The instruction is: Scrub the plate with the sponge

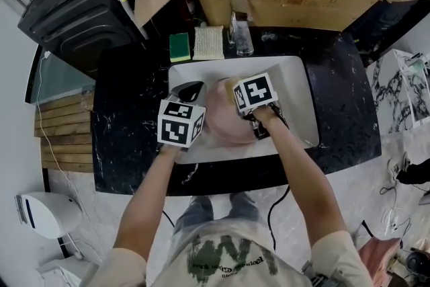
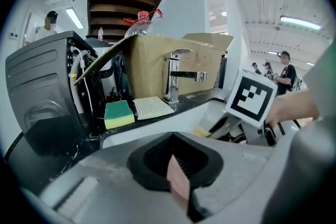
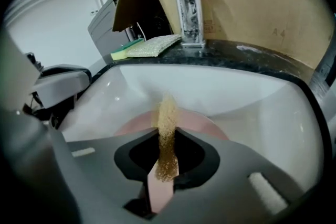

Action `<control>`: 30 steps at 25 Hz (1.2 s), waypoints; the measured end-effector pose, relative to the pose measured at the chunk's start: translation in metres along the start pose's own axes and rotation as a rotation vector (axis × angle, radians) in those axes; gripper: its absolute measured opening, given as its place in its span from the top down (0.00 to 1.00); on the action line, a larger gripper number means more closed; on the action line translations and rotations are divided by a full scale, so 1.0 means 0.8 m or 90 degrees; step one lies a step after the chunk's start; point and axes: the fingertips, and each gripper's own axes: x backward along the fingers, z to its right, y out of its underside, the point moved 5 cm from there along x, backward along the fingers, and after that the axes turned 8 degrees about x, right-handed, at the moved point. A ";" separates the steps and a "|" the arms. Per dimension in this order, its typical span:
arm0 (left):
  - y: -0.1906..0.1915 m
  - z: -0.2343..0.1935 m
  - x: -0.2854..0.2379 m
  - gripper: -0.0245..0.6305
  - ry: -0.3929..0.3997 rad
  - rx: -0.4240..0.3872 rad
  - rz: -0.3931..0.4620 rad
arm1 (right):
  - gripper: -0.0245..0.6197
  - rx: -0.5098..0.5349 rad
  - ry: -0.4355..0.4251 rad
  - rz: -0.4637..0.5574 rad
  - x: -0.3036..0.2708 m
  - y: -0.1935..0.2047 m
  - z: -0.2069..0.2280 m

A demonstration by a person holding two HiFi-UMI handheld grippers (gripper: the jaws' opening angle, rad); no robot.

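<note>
The pink plate (image 1: pixel 223 123) was clamped by its rim in the left gripper (image 2: pixel 177 168) (inside the white sink (image 1: pixel 295 94)); the yellow sponge (image 3: pixel 167 118) was pinched in the right gripper (image 3: pixel 166 159).

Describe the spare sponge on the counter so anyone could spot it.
Find the white sink in the black counter; behind its rim, left of the faucet, two pads lie side by side. The spare sponge is the left one: green over yellow, unlike the flat beige mesh pad.

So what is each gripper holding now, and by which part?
Left gripper grips the pink plate by its rim; right gripper pinches the yellow sponge by its near end.
</note>
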 end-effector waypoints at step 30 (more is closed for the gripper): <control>0.003 -0.009 0.007 0.96 -0.005 0.005 0.008 | 0.87 -0.011 -0.115 -0.096 -0.065 0.024 -0.074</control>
